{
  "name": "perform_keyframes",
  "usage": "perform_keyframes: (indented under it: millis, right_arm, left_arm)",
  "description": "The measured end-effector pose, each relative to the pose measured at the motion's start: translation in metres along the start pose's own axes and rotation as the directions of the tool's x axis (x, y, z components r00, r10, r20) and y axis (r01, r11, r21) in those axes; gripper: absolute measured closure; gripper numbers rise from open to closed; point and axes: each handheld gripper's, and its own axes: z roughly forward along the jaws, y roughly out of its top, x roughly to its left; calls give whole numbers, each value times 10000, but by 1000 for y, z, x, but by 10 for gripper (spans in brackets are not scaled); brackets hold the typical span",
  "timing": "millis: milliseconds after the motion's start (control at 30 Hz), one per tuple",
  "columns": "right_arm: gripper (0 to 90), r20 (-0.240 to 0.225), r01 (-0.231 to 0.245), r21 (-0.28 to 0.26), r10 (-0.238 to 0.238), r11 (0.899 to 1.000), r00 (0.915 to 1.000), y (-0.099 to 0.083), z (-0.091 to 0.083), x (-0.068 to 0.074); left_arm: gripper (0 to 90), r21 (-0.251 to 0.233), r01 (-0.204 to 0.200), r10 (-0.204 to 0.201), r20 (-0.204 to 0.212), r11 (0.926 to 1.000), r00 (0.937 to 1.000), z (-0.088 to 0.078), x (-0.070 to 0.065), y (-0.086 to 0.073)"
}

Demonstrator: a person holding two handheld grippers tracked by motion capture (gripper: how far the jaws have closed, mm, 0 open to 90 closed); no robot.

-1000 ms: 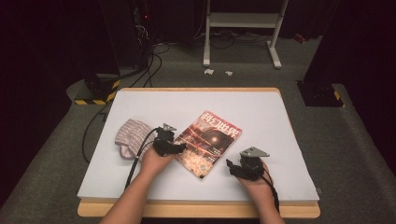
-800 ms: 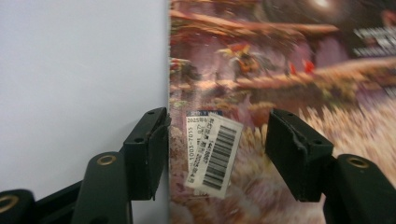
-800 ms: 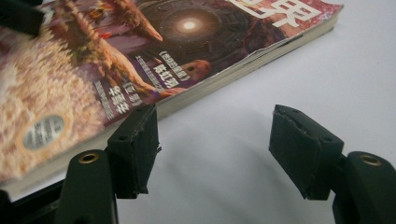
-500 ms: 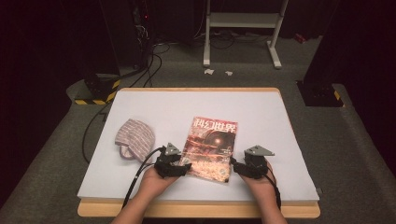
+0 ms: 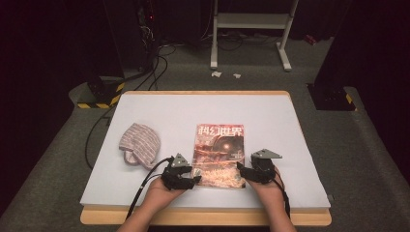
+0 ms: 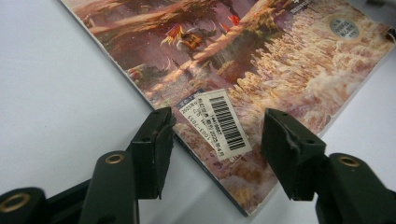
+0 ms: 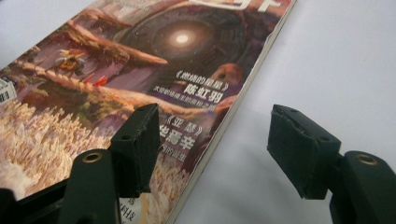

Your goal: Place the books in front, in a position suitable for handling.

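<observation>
A magazine (image 5: 218, 154) with a reddish sci-fi cover lies flat and square on the white table sheet (image 5: 193, 111), near the front. My left gripper (image 5: 193, 180) sits at its near left corner. In the left gripper view the jaws (image 6: 217, 133) straddle that corner and its barcode label (image 6: 224, 123); they have just been closing and stand apart, not pressing on it. My right gripper (image 5: 241, 170) is at the near right corner. There its open jaws (image 7: 212, 126) straddle the magazine's (image 7: 140, 70) right edge, one above the cover and one above the bare sheet.
A striped knit cap (image 5: 139, 144) lies on the sheet to the left of the magazine. The table's wooden front edge (image 5: 203, 217) is just below my hands. Cables (image 5: 96, 140) trail off the left side to the floor, and a white metal stand (image 5: 251, 29) is behind the table.
The magazine has turned from tilted to square with the table. My left gripper has moved from the magazine's left side toward me, to its near left corner. The right gripper has stayed put.
</observation>
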Motion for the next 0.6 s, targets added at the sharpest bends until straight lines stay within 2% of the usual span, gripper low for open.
perform_keyframes:
  millis: [133,267,333,500,600]
  right_arm:
    - [311,-101,-30,225,32,9997,9999,-2,4,3]
    - [318,-320,-72,298,82,9995,9995,-3,8,8]
    - [366,-469,62,299,-48,9995,9989,-3,9,12]
    - [363,-228,510,333,-503,9981,9985,-2,9,22]
    - [383,-358,729,425,-714,9964,9968,0,8,24]
  left_arm:
    - [386,-148,-14,11,-176,9999,9998,3,1,1]
    - [377,-125,-3,2,-132,9999,9999,4,3,3]
    - [380,-151,12,-13,-97,9999,10000,4,4,3]
    - [402,-94,75,-75,-84,9999,9999,3,5,2]
    - [402,23,162,-161,-129,9999,9998,0,8,2]
